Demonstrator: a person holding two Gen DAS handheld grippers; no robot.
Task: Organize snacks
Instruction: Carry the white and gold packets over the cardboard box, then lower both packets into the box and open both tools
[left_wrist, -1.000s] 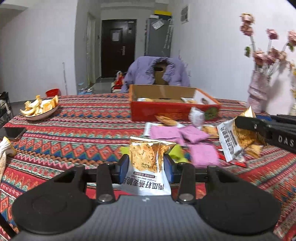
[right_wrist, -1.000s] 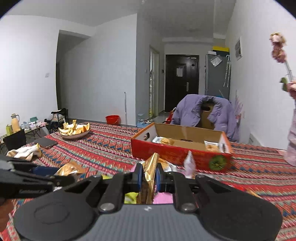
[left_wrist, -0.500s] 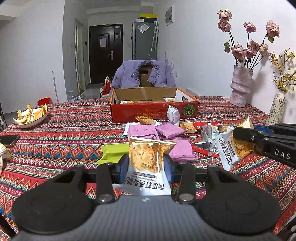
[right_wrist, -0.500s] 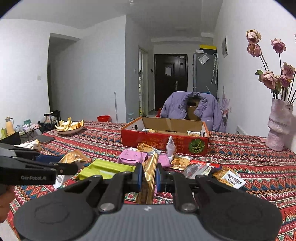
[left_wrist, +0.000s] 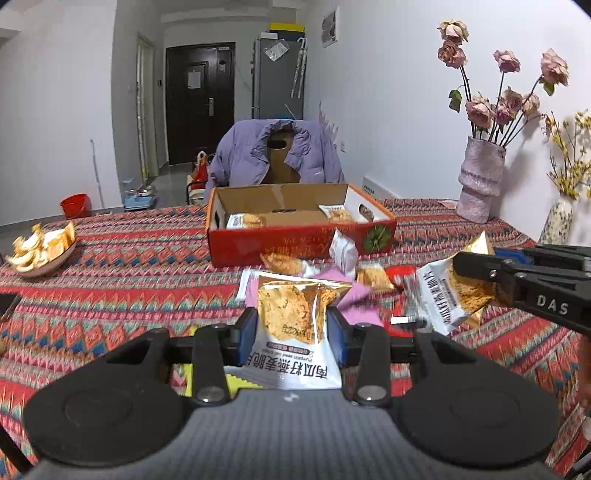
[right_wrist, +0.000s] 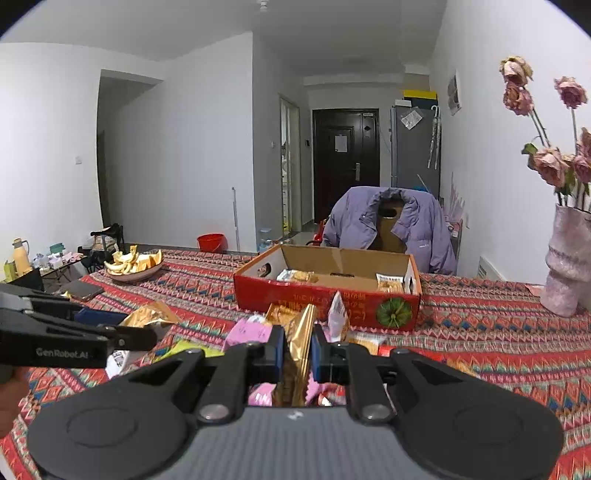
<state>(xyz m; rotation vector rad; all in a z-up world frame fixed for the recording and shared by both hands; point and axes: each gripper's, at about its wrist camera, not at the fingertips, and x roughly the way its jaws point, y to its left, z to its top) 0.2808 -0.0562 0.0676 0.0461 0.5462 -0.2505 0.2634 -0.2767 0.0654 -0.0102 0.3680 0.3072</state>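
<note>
My left gripper (left_wrist: 291, 325) is shut on a white and gold snack packet (left_wrist: 293, 332), held flat above the patterned table. My right gripper (right_wrist: 297, 349) is shut on a second snack packet (right_wrist: 299, 354), gripped edge-on; in the left wrist view that same packet (left_wrist: 448, 295) hangs from the right gripper's black fingers (left_wrist: 480, 266) at the right. A red cardboard box (left_wrist: 295, 240) stands open ahead of both grippers, with a few packets lying inside (right_wrist: 295, 275). Loose snacks, pink packets (left_wrist: 354, 295) among them, lie scattered in front of the box.
A bowl of peels (left_wrist: 40, 247) sits at the table's left side. A pink vase of roses (left_wrist: 480, 177) stands at the far right. A chair draped with a purple jacket (left_wrist: 277, 155) is behind the box. A yellow-green packet (right_wrist: 192, 349) lies near the grippers.
Both grippers, still holding their packets, have risen and swung toward the box, which now sits ahead and centred; its inside shows more.
</note>
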